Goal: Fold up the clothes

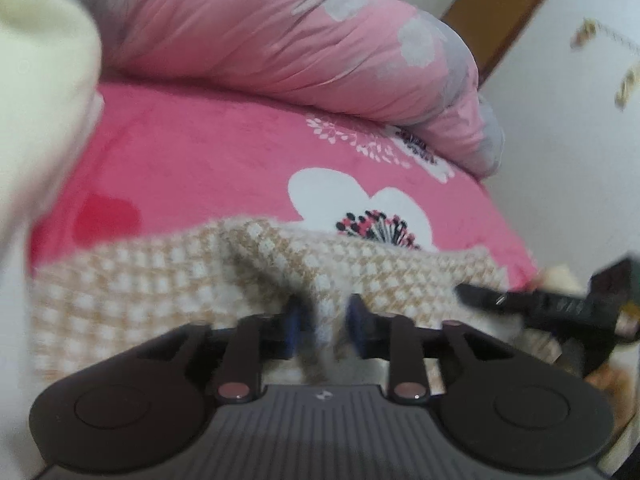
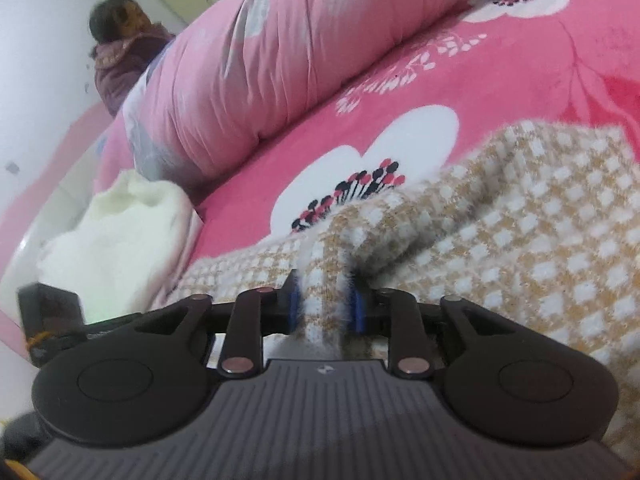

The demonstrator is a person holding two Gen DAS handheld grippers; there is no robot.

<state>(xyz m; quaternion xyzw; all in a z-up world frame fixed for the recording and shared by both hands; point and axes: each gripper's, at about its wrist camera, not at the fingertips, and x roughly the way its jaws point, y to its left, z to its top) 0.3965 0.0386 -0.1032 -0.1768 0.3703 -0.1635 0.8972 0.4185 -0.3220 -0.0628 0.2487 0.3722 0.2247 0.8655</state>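
Observation:
A tan-and-white checked knit sweater (image 1: 168,280) lies rumpled on the pink flowered bed sheet (image 1: 192,160). My left gripper (image 1: 325,320) straddles a raised fold of it; the blurred strip of knit looks narrower than the gap between the blue pads, so the jaws stand open. In the right wrist view the same sweater (image 2: 520,240) spreads to the right. My right gripper (image 2: 326,304) is shut on a thick fold of it that fills the space between the pads. The right gripper's black fingers (image 1: 504,300) reach in from the right edge of the left wrist view.
A rolled pink quilt (image 1: 280,40) lies along the far side of the bed. A cream fluffy garment (image 2: 120,232) sits at the bed's edge, also close to the lens (image 1: 40,80). A person in a purple jacket (image 2: 124,60) sits beyond the quilt by the wall.

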